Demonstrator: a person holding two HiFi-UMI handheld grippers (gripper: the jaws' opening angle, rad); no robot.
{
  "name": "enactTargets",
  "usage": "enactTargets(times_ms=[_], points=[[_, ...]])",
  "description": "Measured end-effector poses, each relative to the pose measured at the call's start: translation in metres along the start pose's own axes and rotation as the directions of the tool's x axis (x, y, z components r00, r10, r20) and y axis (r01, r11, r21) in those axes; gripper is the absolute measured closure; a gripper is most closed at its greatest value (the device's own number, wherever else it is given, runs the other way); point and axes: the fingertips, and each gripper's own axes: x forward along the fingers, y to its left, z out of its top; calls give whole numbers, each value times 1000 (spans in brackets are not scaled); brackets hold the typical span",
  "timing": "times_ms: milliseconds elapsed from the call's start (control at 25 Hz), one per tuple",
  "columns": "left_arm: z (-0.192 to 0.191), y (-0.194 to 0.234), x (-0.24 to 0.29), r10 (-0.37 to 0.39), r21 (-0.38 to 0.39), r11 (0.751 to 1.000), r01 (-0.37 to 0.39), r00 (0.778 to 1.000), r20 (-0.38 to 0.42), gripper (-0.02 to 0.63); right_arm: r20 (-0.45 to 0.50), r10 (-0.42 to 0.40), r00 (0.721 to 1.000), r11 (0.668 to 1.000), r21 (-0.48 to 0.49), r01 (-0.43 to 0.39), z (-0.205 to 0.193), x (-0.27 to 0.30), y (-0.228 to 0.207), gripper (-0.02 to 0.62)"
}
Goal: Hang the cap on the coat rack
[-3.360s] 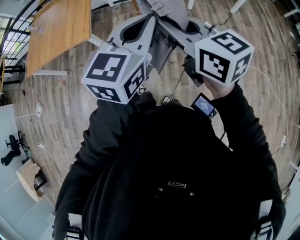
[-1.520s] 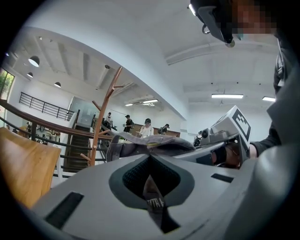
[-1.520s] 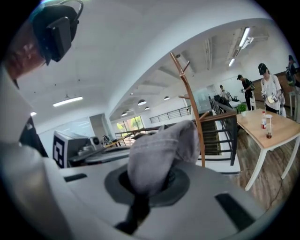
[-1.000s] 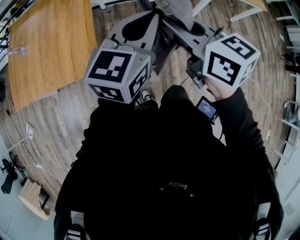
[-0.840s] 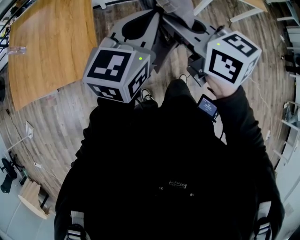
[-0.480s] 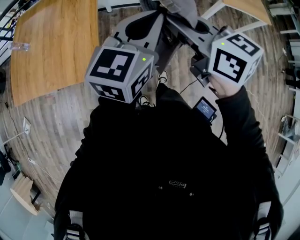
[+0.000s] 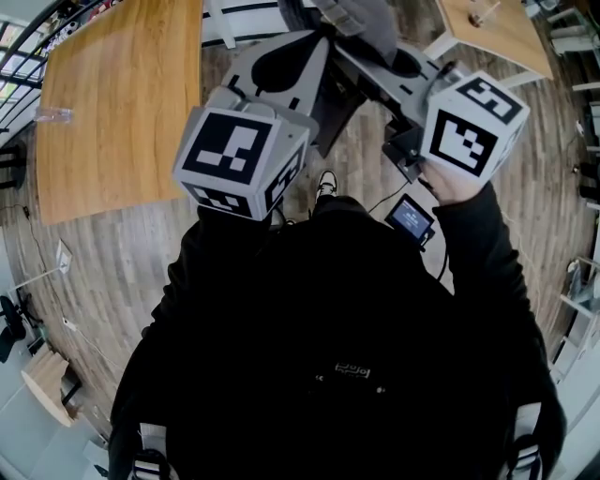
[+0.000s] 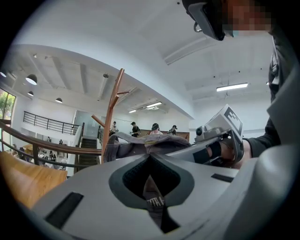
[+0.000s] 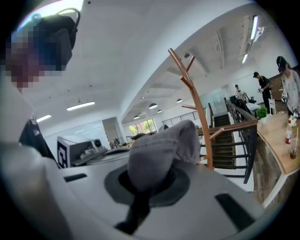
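Observation:
The grey cap (image 7: pixel 361 19) hangs stretched between both grippers, held up in front of the person's chest. My left gripper (image 7: pixel 314 47) is shut on a strip of the cap's fabric (image 8: pixel 151 187). My right gripper (image 7: pixel 361 61) is shut on a bunched edge of the cap (image 9: pixel 161 150). The coat rack (image 9: pixel 194 103), a slim copper-brown pole with upward-slanting pegs, stands beyond the cap, apart from it. In the left gripper view the coat rack (image 8: pixel 112 112) rises just left of the cap (image 8: pixel 145 143), and the right gripper's body shows at the right.
A wooden table (image 7: pixel 112 103) lies to the left on the plank floor and another (image 7: pixel 497 33) at the upper right. Behind the rack are a staircase and railing (image 9: pixel 234 140). Several people (image 8: pixel 133 129) stand far off. A cable (image 7: pixel 384 192) trails on the floor.
The person has stepped forward: the floor and left table have shifted in view, a second table has come in at the upper right. Both grippers stay shut on the cap.

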Motion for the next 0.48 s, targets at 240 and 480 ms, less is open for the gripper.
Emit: enactTargets(times_ms=[240, 480], points=[[25, 9, 26, 42, -10, 999, -42, 999, 20, 603, 17, 55, 998, 998, -14, -55, 32, -5, -16, 591], [41, -10, 54, 60, 7, 998, -60, 997, 42, 603, 55, 123, 991, 992, -11, -123, 50, -29, -36, 591]])
